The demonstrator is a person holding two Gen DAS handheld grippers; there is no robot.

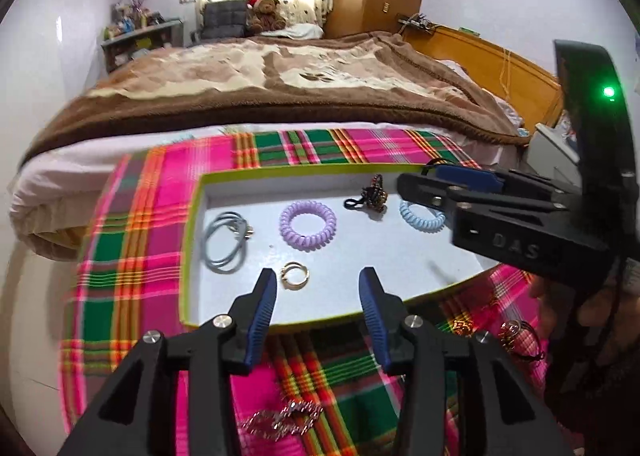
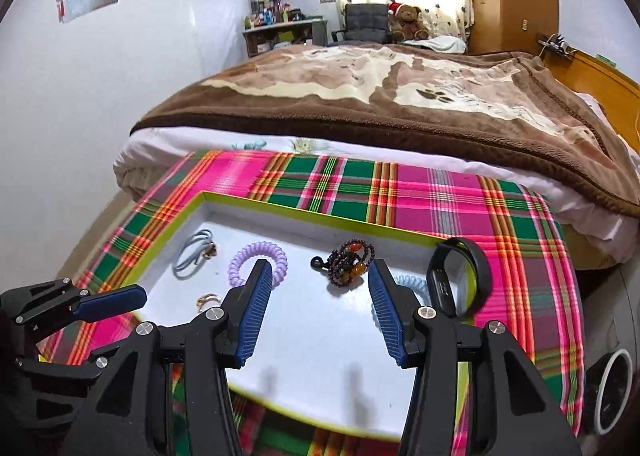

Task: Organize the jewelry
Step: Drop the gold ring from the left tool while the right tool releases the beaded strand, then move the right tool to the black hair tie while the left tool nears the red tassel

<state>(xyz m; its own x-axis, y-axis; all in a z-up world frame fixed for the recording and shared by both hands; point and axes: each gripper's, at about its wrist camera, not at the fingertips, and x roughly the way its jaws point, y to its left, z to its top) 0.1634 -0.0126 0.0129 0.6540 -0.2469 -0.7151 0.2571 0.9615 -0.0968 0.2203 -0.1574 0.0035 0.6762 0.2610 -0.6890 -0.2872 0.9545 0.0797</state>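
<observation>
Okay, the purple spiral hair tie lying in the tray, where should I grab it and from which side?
Take the purple hair tie across one side of its ring, coming straight down from above. It lies flat on the tray floor, so one finger can drop into the open centre and the other outside the coil. The near side looks easiest: bare tray floor lies in front of it, and both the left claw and right claw are open.

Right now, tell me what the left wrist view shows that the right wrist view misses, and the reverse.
Only the left wrist view shows the loose pieces lying on the plaid cloth outside the tray: a sparkly silver piece near the camera and small gold-toned pieces at right. Only the right wrist view shows the black wristband leaning on the tray's right edge. Both show the tray, purple coil tie, beaded bracelet, grey ties, gold ring and both open grippers.
</observation>
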